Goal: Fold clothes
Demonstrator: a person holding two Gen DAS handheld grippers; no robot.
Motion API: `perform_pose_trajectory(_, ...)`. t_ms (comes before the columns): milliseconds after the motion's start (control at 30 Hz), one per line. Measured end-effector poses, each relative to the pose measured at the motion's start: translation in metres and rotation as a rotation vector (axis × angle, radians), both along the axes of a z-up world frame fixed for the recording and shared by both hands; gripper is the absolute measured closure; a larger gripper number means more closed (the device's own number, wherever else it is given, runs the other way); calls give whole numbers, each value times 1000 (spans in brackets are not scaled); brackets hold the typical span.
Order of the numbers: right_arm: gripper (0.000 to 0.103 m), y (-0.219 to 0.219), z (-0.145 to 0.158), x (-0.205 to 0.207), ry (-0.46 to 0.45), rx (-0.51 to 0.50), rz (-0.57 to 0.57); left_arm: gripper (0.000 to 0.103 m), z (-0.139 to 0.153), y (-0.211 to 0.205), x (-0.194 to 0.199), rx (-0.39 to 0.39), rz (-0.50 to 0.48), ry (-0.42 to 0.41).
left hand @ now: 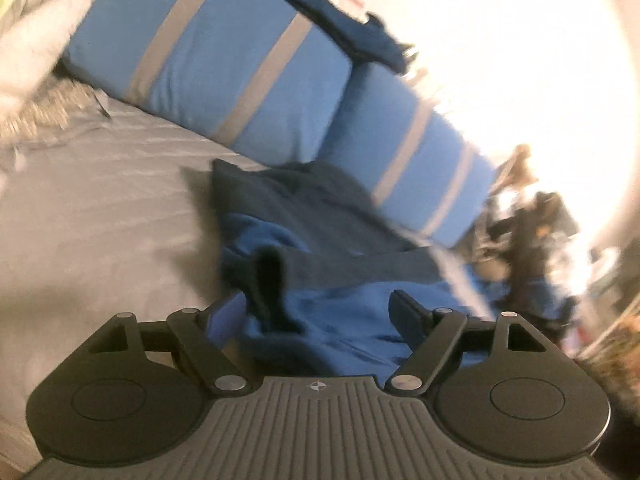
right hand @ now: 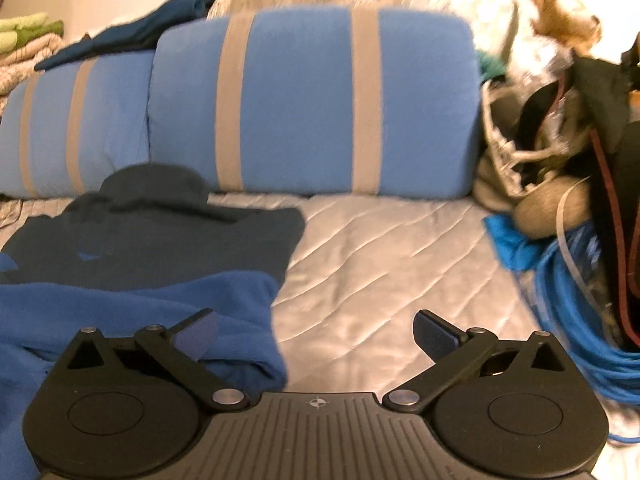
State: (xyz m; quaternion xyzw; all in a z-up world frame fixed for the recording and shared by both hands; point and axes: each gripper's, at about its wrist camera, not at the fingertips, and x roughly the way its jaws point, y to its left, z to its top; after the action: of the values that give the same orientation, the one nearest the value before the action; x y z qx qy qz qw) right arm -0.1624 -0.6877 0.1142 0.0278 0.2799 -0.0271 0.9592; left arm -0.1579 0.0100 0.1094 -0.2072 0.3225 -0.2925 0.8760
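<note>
The left gripper (left hand: 316,312) has its jaws apart over the blue garment (left hand: 344,320); a dark fold of cloth rises between them near the left pad, but the blur hides whether it touches, and nothing is clamped. The right gripper (right hand: 316,334) stands with jaws wide apart — its left finger over the garment's folded blue edge (right hand: 224,312), its right finger over bare quilt, pressing on nothing.

The garment, bright blue below and dark navy above, lies on the bed's grey quilted cover (right hand: 380,248), with its hood (right hand: 152,184) up against the pillows. Two blue pillows with grey stripes (right hand: 304,100) line the head of the bed, a dark blue cloth (right hand: 132,32) draped across one. To the right sits a heap of clutter — a coiled blue cable (right hand: 568,320) among it.
</note>
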Motion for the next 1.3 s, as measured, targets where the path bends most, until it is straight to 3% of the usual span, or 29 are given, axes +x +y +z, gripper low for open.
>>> perform_pose_trajectory(200,0,-18,14,-37,-68,-8,-22,24,-20,18,-36,-157,-86,32)
perform_pose_trajectory(400,0,-34,29,-68,-83,73,-26,25,-44,18,-59,-252,-111,105)
perform_pose_trajectory(500,0,-40,37,-81,-95,104,-33,41,-56,15,-66,-296,-105,151)
perform_pose_trajectory(667,0,-44,42,-103,-97,99,-40,70,-59,15,-73,-284,-26,204)
perform_pose_trajectory(800,0,-47,44,-119,-98,103,-47,79,-48,10,-80,-266,-41,207)
perform_pose_trajectory(833,0,-48,44,-123,-100,104,-47,86,-46,9,-82,-265,-48,206)
perform_pose_trajectory(967,0,-50,45,-136,-106,121,-51,93,-38,5,-90,-278,-60,185)
perform_pose_trajectory(1133,0,-53,47,-148,-101,160,-49,98,-16,19,-87,-347,22,139)
perform_pose_trajectory(1300,0,-56,47,-162,-82,239,6,98,1,39,-68,-282,121,100)
